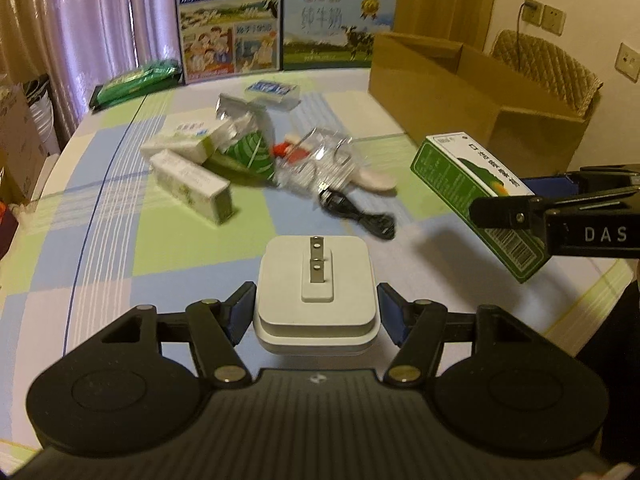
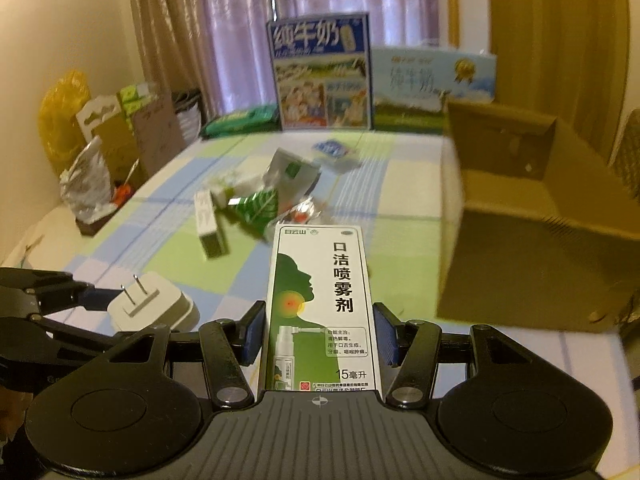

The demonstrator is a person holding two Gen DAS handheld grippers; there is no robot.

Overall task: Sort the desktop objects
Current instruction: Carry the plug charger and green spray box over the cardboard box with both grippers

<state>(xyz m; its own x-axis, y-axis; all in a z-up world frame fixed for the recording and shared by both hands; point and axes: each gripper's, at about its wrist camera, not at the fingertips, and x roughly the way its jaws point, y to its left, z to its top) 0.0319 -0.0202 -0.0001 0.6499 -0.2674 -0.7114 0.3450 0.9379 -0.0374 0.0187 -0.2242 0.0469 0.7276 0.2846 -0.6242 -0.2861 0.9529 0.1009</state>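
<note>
- My left tongs [image 1: 316,312] are clamped on a white plug adapter [image 1: 316,292], its two metal prongs pointing up and away from me; the blue pads [image 1: 240,312] press its two sides, and it hangs clear above the worktop [image 1: 120,240].
- My right tongs [image 2: 320,332] grip a green and white spray box [image 2: 320,304] by its long sides, printed face up, the far end sticking out ahead of the fingers. From the left wrist view the same box [image 1: 476,196] shows tilted and lifted off the worktop, at the right.
- From the right wrist view the adapter [image 2: 152,304] sits at the lower left, held off the cloth, well apart from the spray box.
- Ahead of both tongs, a loose pile lies mid-worktop: two pale green and white cartons [image 1: 192,184], a green leaf-patterned packet [image 1: 252,156], crinkled clear wrapping [image 1: 320,160] and a black cable [image 1: 360,216] trailing toward me.
- Farther back sits a small blue and white pack [image 1: 272,90].
- An open brown cardboard box [image 1: 460,96] stands at the right side of the worktop, near the spray box.
- Two milk cartons [image 1: 228,20] stand upright along the far edge, with a green packet [image 1: 136,80] lying to their left.
- The worktop carries a checked cloth of green, blue and white.
</note>
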